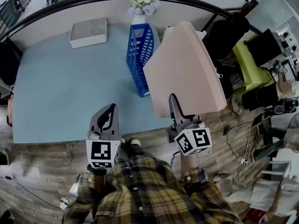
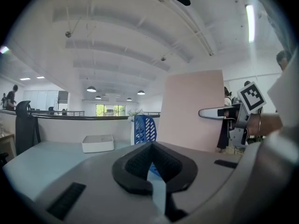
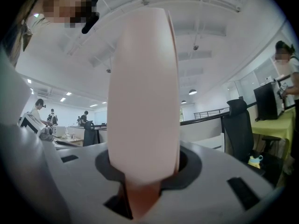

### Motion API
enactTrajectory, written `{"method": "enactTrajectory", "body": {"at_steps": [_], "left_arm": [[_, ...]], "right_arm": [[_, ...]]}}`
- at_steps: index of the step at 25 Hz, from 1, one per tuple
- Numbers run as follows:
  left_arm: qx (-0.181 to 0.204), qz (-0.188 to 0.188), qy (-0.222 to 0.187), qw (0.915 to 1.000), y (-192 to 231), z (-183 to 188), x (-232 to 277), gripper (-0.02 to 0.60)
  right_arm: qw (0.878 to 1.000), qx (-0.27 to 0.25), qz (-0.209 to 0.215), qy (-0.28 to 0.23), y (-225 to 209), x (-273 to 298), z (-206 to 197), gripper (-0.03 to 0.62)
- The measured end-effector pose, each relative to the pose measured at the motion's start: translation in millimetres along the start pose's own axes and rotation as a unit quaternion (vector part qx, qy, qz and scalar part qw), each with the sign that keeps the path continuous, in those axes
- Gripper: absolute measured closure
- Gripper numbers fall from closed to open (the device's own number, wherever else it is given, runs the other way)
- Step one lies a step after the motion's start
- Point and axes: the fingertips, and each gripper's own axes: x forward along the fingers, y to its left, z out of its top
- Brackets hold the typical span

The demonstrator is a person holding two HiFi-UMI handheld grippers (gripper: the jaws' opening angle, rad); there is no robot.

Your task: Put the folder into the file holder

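A large pink folder (image 1: 187, 71) stands upright in the air over the table's right edge, with my right gripper (image 1: 174, 101) shut on its lower edge. In the right gripper view the folder (image 3: 145, 92) rises edge-on from between the jaws and hides most of what lies ahead. The blue file holder (image 1: 140, 55) stands upright on the light blue table (image 1: 65, 87), just left of the folder. My left gripper (image 1: 111, 108) hovers over the table's near edge, shut and holding nothing. From the left gripper view (image 2: 152, 146) the file holder (image 2: 145, 129) and folder (image 2: 194, 108) lie ahead.
A white shallow tray (image 1: 88, 31) lies at the table's far left. A vase of flowers (image 1: 142, 6) stands behind the file holder. Black chairs (image 1: 226, 34) and a green desk (image 1: 252, 66) stand to the right. Wooden floor lies near me.
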Motion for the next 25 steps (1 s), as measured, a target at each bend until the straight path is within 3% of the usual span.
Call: {"method": "enactTrajectory", "body": {"at_steps": [25], "left_arm": [[-0.003,0.005,0.005,1.0,22,3,46,0.589]], "right_arm": [[1.0,-0.017,0.022,-0.004,-8,79,-3,0.437]]}}
